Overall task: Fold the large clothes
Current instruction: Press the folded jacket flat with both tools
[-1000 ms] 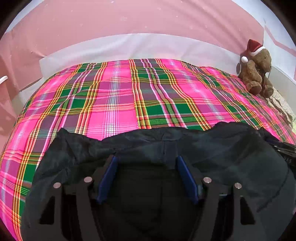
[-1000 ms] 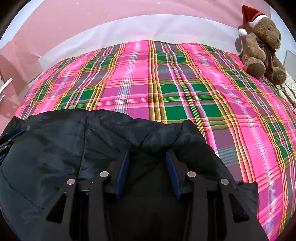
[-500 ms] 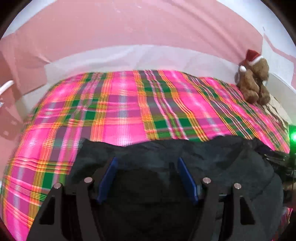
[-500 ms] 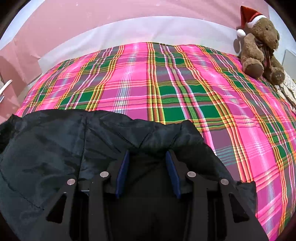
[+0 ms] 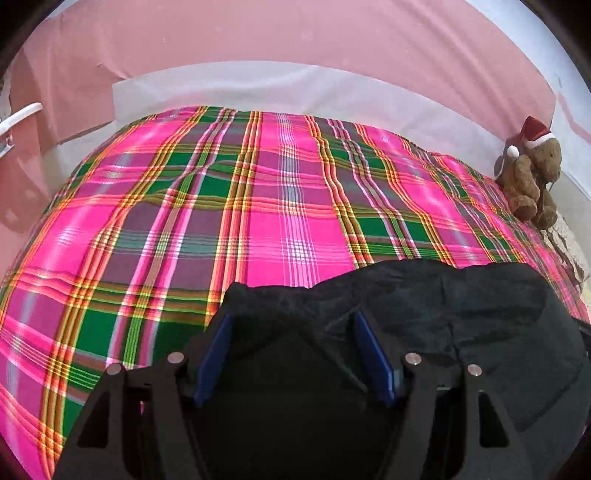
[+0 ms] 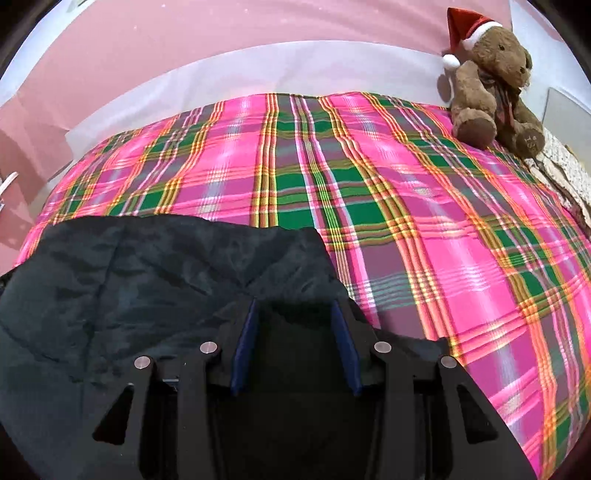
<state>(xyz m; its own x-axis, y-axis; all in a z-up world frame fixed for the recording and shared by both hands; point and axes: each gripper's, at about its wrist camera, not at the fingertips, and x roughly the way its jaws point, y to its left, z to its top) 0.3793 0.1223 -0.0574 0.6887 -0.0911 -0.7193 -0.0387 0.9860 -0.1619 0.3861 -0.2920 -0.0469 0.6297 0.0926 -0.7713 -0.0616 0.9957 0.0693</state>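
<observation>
Garment edge bunches between each gripper's fingers: left gripper pinches its left end, right gripper its right end, above the bedspread.

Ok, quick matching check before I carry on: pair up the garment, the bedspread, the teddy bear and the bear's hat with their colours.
Things:
1. garment
2. bedspread
3. teddy bear
4. bear's hat

Colours:
A. brown
B. red with white trim
C. black
D. pink and green plaid

Pairs: 1-C, 2-D, 3-A, 4-B
</observation>
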